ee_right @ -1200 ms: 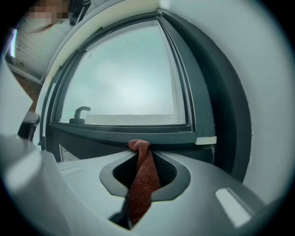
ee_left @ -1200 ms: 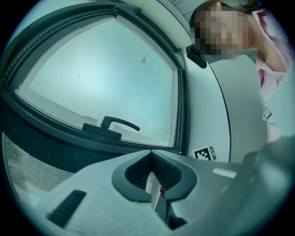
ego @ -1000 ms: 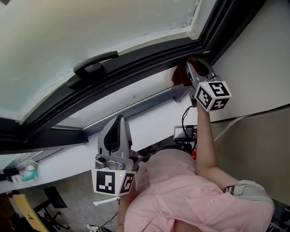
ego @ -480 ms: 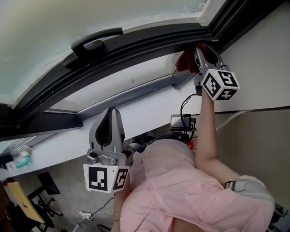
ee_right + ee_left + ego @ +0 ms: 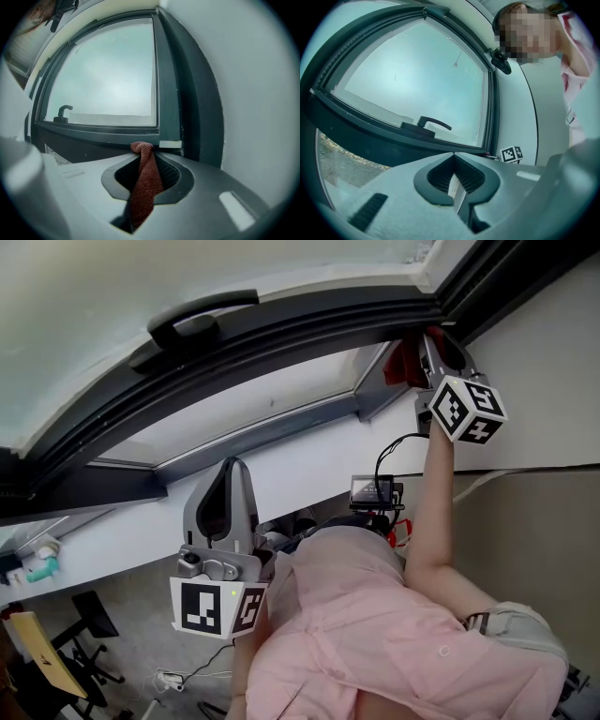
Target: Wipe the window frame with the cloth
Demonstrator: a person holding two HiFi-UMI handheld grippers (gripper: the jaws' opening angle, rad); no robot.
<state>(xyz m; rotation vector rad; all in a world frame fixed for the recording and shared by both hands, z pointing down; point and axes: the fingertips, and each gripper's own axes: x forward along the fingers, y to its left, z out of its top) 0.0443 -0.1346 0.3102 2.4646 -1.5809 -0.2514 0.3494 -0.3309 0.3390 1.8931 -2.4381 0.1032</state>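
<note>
Cloth [image 5: 145,180]: coarse rust-red knit. Window frame [image 5: 167,108]: dark grey, matt, smooth. Pane [image 5: 103,75]: frosted glass. Wall [image 5: 243,93]: white, matt paint.

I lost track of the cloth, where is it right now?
Clamped in the right tool, the cloth sits at a corner of the frame, upper right in the head view.

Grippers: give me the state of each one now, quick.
Left gripper: shut, nothing between its tongs.
Right gripper: shut on the red cloth, at the corner of the window frame.
</note>
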